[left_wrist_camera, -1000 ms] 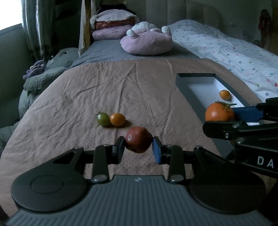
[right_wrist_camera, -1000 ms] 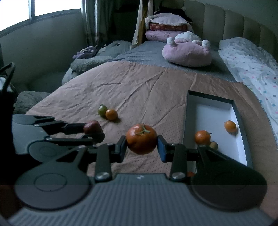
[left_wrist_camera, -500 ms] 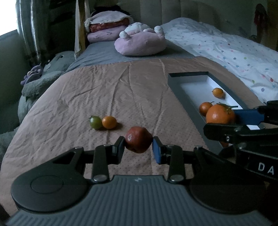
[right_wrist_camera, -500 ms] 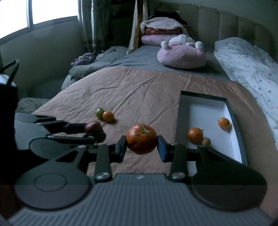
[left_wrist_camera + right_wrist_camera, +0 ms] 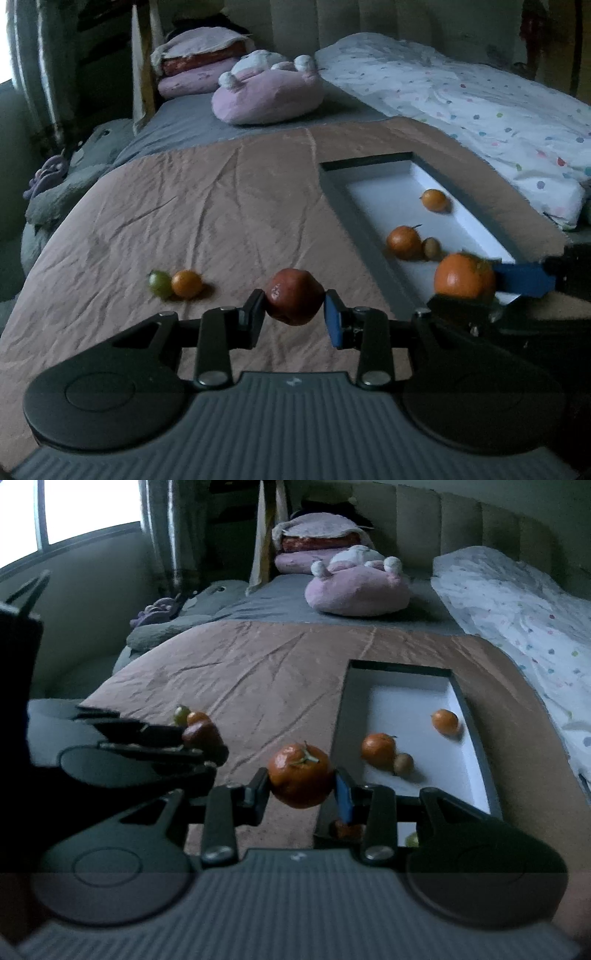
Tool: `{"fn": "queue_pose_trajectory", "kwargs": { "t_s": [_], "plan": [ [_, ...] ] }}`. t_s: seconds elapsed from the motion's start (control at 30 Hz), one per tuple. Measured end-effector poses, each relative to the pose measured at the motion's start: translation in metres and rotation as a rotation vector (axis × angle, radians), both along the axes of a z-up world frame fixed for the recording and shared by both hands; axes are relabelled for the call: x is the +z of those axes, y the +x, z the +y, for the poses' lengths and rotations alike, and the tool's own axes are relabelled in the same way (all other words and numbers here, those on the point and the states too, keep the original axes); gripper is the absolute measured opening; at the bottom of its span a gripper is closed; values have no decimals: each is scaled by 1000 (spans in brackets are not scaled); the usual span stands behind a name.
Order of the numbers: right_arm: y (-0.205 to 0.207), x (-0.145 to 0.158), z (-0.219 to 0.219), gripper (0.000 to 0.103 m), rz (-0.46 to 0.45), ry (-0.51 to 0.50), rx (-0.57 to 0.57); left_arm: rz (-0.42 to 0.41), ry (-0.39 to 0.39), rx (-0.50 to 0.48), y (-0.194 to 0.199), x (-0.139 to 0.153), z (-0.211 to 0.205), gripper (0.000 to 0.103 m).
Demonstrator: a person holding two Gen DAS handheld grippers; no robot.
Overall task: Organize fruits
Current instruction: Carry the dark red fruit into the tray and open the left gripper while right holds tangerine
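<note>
Red fruit (image 5: 294, 301) in left gripper (image 5: 294, 314), tangerine (image 5: 300, 775) in right gripper (image 5: 301, 792).

Two matching black handheld grippers with blue-padded fingers

The left gripper (image 5: 295, 314) has a ribbed grey housing with a small pale logo, round black discs at each side, flat black link arms pinned by silver screws, and one blue finger pad (image 5: 333, 320). The right gripper (image 5: 301, 788) looks the same: ribbed grey body, black discs, silver screws, blue pad.
</note>
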State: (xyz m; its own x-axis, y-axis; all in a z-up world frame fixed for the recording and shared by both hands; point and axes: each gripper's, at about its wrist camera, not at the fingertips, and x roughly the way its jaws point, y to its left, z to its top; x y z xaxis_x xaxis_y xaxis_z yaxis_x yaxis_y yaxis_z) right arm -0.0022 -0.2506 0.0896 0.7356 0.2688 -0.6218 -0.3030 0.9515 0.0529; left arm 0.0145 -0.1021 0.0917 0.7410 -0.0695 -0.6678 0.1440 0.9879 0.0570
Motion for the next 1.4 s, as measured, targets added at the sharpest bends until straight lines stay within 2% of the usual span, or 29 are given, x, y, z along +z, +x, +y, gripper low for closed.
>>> {"fn": "queue_pose_trajectory", "kwargs": {
  "t_s": [0.43, 0.8, 1.13, 1.2, 1.23, 1.27, 1.4],
  "plan": [
    [-8, -10, -44, 40, 31, -11, -90, -8, 0, -92, 52, 5, -61, 40],
    [-11, -24, -69, 40, 75, -18, -142, 32, -15, -166, 97, -19, -128, 40],
    [-10, -31, -77, 40, 92, -15, -160, 43, -7, -190, 105, -32, -144, 41],
    [-10, -30, -77, 40, 91, -15, -161, 42, -12, -195, 103, -30, -144, 50],
    [-10, -30, -76, 40, 91, -17, -161, 36, -13, -195, 102, -29, -144, 60],
    [-10, -30, -76, 40, 91, -17, -161, 24, -11, -195, 101, -27, -144, 64],
    [-10, -30, -75, 40, 89, -18, -159, -5, -8, -204, 95, -18, -141, 64]
  ]
}}
